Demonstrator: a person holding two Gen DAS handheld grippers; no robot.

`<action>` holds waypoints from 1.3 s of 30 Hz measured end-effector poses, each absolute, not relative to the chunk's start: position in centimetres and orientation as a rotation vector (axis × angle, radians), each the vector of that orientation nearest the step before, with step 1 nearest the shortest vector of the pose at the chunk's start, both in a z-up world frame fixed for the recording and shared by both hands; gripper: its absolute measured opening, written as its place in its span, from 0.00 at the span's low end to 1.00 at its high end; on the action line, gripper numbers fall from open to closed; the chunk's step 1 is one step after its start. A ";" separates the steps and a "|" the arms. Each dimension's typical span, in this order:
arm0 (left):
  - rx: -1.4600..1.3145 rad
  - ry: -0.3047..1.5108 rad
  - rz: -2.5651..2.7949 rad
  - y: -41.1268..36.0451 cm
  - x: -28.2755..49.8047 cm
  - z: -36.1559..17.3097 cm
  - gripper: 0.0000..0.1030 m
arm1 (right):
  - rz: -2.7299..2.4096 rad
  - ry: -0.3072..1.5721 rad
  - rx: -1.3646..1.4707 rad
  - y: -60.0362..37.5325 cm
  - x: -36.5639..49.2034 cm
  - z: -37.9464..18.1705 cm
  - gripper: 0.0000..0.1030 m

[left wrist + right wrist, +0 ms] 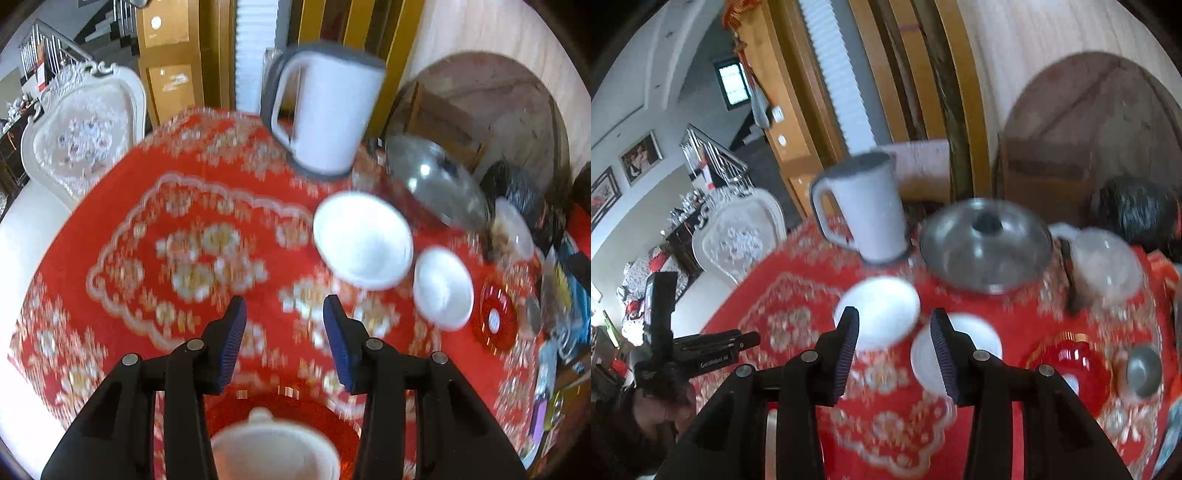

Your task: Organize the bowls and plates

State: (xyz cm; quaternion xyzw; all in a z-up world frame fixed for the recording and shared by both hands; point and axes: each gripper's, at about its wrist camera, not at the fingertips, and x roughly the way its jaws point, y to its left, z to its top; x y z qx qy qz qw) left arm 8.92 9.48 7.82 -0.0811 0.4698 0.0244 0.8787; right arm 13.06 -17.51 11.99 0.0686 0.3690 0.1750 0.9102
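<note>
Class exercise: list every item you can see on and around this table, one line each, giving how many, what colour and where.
Bowls: two, white, table centre-right, side by side.
Kettle: one, white and grey, far table edge.
Pot lid: one, silver, right of the kettle.
Red plate: one, red glass, right of the smaller bowl.
Cream bowl: one, on a red plate at the near edge.
Tablecloth: one, red with a gold pattern.
Chair: one, white, far left.
Left gripper: black, blue fingers, open, empty.
Right gripper: black, blue fingers, open, empty.
</note>
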 end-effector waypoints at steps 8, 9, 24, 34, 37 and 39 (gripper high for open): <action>-0.250 0.940 -0.076 9.4 13.2 7.1 0.44 | 0.453 0.768 0.130 -14.8 16.9 9.0 0.41; -0.263 0.957 -0.084 9.3 13.7 6.3 0.44 | 0.454 0.776 0.127 -14.7 17.1 8.5 0.41; -0.366 1.131 -0.150 7.9 19.7 -1.9 0.55 | 0.460 0.957 0.087 -12.5 25.2 -2.1 0.42; -0.378 1.161 -0.189 6.8 21.2 -5.3 0.55 | 0.437 1.014 0.090 -11.8 27.5 -7.2 0.42; -0.382 1.165 -0.188 6.8 21.3 -5.7 0.55 | 0.434 1.023 0.094 -11.8 27.8 -8.1 0.42; -0.383 1.171 -0.191 6.7 21.4 -5.9 0.55 | 0.438 1.033 0.099 -11.7 27.9 -8.6 0.40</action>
